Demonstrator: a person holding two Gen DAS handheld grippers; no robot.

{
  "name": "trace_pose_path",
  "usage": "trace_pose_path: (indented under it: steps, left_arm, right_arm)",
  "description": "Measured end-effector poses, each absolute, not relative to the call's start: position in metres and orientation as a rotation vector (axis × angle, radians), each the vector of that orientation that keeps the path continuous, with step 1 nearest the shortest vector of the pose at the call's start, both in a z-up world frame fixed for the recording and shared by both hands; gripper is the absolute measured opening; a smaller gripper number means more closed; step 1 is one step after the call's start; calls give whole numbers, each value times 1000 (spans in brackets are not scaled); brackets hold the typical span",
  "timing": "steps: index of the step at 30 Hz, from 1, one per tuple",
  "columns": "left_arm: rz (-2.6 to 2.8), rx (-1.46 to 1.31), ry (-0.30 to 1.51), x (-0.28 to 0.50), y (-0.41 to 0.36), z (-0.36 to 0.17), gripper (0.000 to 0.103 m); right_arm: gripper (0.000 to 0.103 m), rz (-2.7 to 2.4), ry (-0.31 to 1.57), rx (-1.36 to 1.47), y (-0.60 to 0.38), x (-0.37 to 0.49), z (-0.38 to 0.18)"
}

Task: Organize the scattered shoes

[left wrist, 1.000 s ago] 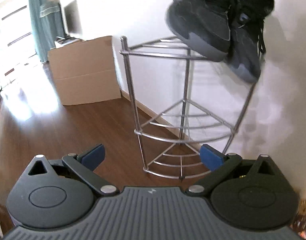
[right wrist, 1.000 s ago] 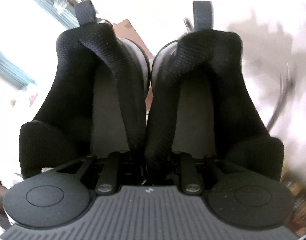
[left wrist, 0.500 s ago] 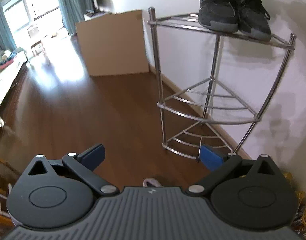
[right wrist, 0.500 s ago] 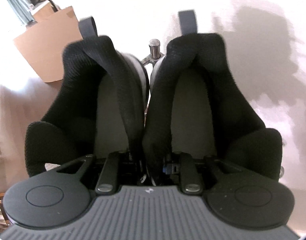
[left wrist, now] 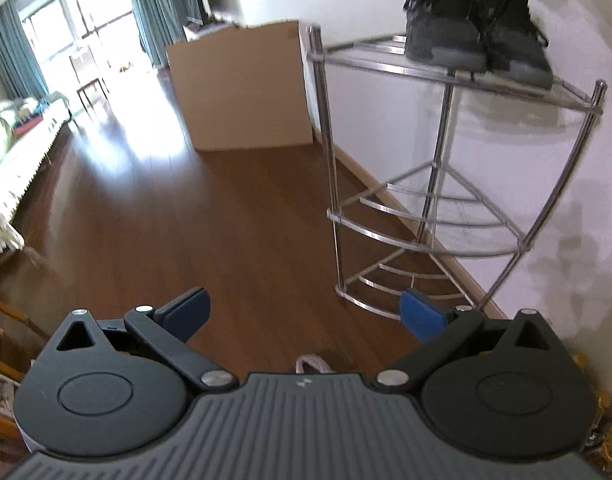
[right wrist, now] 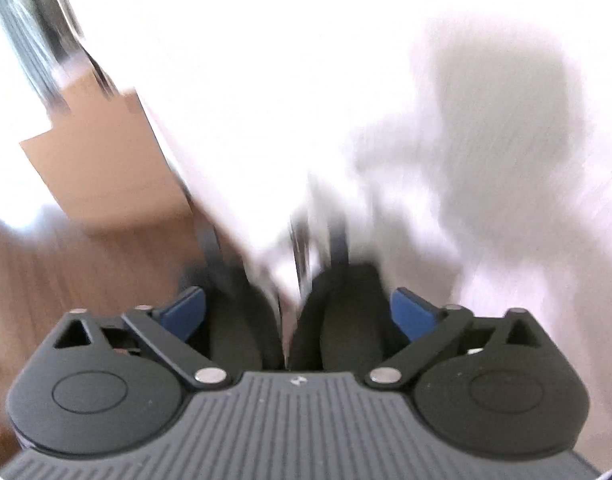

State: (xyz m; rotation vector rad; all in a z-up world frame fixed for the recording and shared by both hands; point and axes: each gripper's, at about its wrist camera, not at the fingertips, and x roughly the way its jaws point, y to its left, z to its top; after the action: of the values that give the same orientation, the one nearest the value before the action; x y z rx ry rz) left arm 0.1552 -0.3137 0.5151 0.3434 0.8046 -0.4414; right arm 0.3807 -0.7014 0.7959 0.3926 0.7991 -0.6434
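A pair of black sneakers (left wrist: 474, 28) stands side by side on the top shelf of a chrome corner rack (left wrist: 438, 208) against the white wall. My left gripper (left wrist: 302, 312) hangs open over the wooden floor, left of the rack's foot, with nothing between its blue pads. In the blurred right wrist view my right gripper (right wrist: 298, 312) has its jaws opening wide. The black sneakers (right wrist: 294, 320) lie low between and beyond its fingers, and the pads do not press on them.
A tall cardboard box (left wrist: 242, 88) leans on the wall behind the rack. A light sofa (left wrist: 14, 148) lines the left side, with curtained windows (left wrist: 86, 16) at the back. A small white thing (left wrist: 312, 362) peeks out on the floor just under my left gripper.
The right gripper carried both sneakers onto the rack's top shelf, then let go and pulled back. The left gripper's view swung left, showing more of the room.
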Motion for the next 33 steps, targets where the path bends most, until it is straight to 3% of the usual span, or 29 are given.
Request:
trace_pose_path:
  steps: [2,6,14,22,26,33]
  left_arm:
    - [-445,328,786,159,-319,526,102]
    - [-448,286,753,164,-329,546,102]
    - [-482,280,777,163,-361,560,102]
    - [-553,278,769,145,-363,576,102]
    - [-553,279,796,143,-335,579,102]
    - [-532,310,733,135,-285,600,102]
  right_arm:
    - [102,-516,640,321,-679,321,817]
    - [103,-363,546,245,-637,219,811]
    - [103,-472,614,277,-546,29,655]
    - [103,-576,671,234,-481,-23,609]
    - [103,-648,646,308,-434,-40,618]
    - [103,-711,632,361,-431,-31,587]
